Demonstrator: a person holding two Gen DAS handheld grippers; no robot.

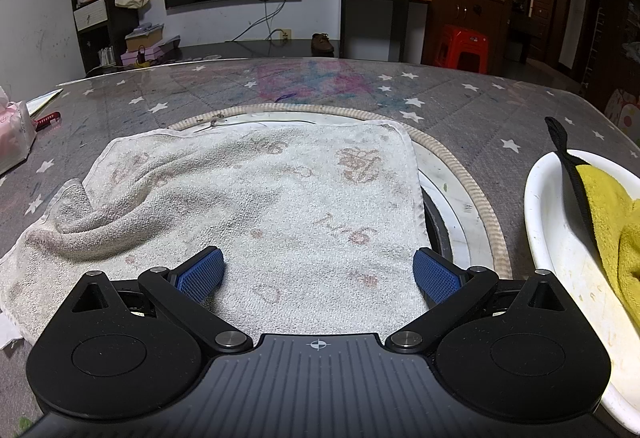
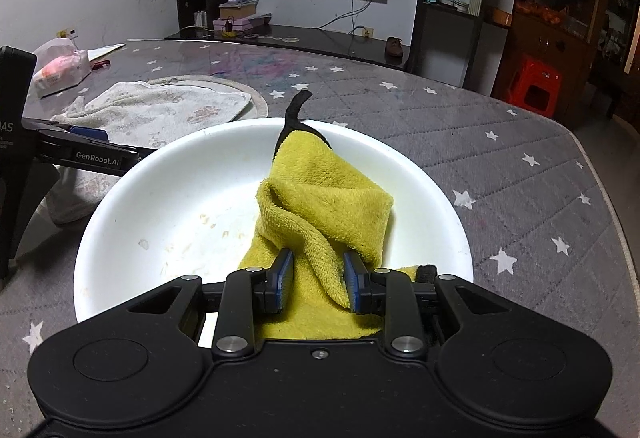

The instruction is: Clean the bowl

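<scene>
Wiping barely started: right tongs [image 2: 316,280] clamp the yellow fuzzy cloth [image 2: 320,198] inside the white round plastic bowl [image 2: 168,174], crumby smears left beside them; left tongs [image 1: 318,272] gape empty.

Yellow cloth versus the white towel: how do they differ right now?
The yellow cloth lies bunched inside the white bowl, pinched by the right tool; the white towel lies spread on the table outside it, under the open left tool, ungripped. The cloth looks clean and black-edged; the towel is stained. Both are terry.

"GenRobot.AI" stands in white letters on the left gripper's [image 2: 90,136] black side; other print is unreadable.
</scene>
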